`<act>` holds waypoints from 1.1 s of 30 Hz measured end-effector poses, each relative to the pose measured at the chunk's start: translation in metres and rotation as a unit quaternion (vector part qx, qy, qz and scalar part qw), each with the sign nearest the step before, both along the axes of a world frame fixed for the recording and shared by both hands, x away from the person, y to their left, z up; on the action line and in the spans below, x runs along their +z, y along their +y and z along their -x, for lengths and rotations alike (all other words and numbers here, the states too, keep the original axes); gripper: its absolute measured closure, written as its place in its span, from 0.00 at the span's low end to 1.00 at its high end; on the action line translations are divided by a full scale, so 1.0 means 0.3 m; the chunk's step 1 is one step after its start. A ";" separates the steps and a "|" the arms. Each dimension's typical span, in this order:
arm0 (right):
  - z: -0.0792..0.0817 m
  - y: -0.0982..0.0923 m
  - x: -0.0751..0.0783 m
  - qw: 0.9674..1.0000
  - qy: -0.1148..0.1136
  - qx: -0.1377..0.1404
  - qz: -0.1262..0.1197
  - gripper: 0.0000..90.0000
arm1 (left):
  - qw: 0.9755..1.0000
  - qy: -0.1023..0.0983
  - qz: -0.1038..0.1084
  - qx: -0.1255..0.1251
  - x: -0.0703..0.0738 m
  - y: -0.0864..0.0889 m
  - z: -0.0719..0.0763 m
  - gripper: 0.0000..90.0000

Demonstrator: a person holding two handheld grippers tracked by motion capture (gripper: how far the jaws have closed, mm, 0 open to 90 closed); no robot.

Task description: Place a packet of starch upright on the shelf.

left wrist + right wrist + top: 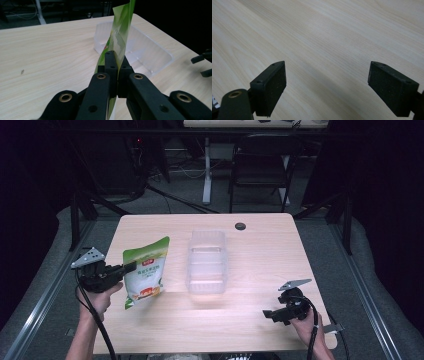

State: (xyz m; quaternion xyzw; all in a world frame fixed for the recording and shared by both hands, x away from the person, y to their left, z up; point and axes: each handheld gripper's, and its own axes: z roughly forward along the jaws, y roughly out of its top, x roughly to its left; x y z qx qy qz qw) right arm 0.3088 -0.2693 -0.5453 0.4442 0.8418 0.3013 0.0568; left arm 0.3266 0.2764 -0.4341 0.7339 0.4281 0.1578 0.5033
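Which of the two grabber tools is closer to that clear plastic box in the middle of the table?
The left. The left gripper, shut on the green pouch, is just left of the clear box. The right gripper sits open, farther off toward the table's near right corner.

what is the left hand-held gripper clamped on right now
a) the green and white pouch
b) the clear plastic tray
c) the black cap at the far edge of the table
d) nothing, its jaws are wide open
a: in the left gripper view the left hand-held gripper has its jaws pinched shut on the edge of the green and white pouch, which the high view shows beside the clear plastic tray, not in it.
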 end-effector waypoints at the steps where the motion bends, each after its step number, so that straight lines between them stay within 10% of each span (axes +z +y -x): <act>1: 0.000 0.003 -0.003 1.000 0.001 0.000 -0.001 0.16 | 1.000 -0.002 -0.001 0.000 0.006 0.001 -0.005 1.00; 33: -0.002 -0.007 0.002 1.000 0.001 -0.003 -0.007 0.16 | 0.998 -0.051 -0.007 -0.019 0.150 -0.055 -0.153 1.00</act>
